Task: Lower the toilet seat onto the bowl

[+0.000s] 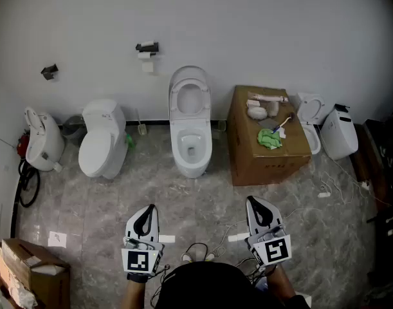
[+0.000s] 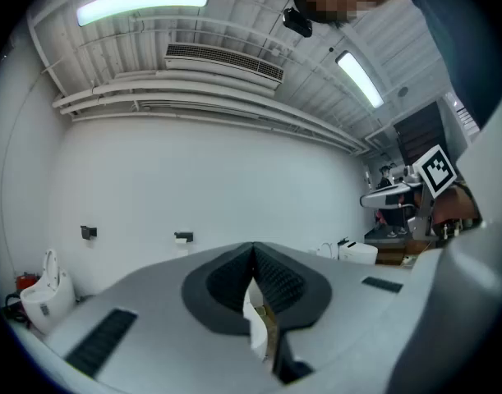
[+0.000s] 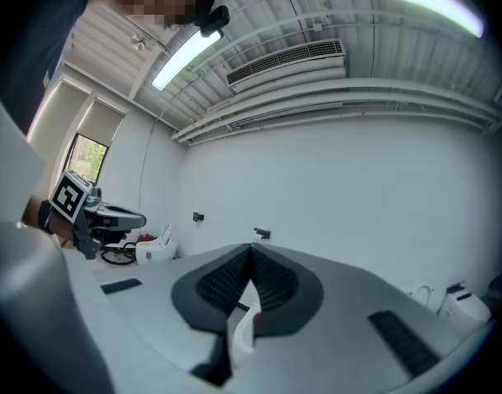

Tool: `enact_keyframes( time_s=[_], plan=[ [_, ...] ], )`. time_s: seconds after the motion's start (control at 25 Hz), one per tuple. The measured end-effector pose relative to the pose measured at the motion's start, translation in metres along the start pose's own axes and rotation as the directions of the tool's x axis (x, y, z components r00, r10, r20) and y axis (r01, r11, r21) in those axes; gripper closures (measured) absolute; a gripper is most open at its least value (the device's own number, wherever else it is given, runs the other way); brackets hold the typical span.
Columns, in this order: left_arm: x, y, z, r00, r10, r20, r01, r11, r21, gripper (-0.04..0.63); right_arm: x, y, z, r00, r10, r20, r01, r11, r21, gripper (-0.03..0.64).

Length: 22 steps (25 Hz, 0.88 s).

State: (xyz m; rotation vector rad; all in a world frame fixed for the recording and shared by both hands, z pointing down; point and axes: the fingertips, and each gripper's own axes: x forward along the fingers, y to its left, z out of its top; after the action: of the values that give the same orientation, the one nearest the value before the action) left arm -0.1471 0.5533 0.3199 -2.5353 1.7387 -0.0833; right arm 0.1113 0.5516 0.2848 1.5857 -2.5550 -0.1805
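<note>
Well beyond the left claw (image 1: 147,209) and right claw (image 1: 253,201), both clenched empty, the toilet seat (image 1: 189,94) stands raised.

Approx. 5 toilets (image 1: 190,140) (image 1: 101,143) (image 1: 43,140) (image 1: 310,118) (image 1: 339,134), 2 cardboard boxes (image 1: 264,156) (image 1: 29,272), 2 grippers (image 1: 147,211) (image 1: 255,202).

cardboard box (image 1: 267,165) by right wall | green cloth (image 1: 269,138) on box top | closed white toilet (image 1: 101,143) left | paper holder (image 1: 146,47) on wall

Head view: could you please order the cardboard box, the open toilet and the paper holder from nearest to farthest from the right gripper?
1. cardboard box, straight ahead of right gripper
2. open toilet, ahead-left
3. paper holder, on wall
</note>
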Motion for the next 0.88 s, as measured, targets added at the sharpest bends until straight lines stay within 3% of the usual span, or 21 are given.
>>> enact_keyframes(
  time_s=[0.88],
  plan=[
    [0.012,-0.013,0.001,1.000,0.020,-0.004,-0.020,1.000,0.007,0.591,-0.012,-0.041,-0.010,0.997,-0.077,0.014,0.077,0.997,0.010,0.617]
  ],
)
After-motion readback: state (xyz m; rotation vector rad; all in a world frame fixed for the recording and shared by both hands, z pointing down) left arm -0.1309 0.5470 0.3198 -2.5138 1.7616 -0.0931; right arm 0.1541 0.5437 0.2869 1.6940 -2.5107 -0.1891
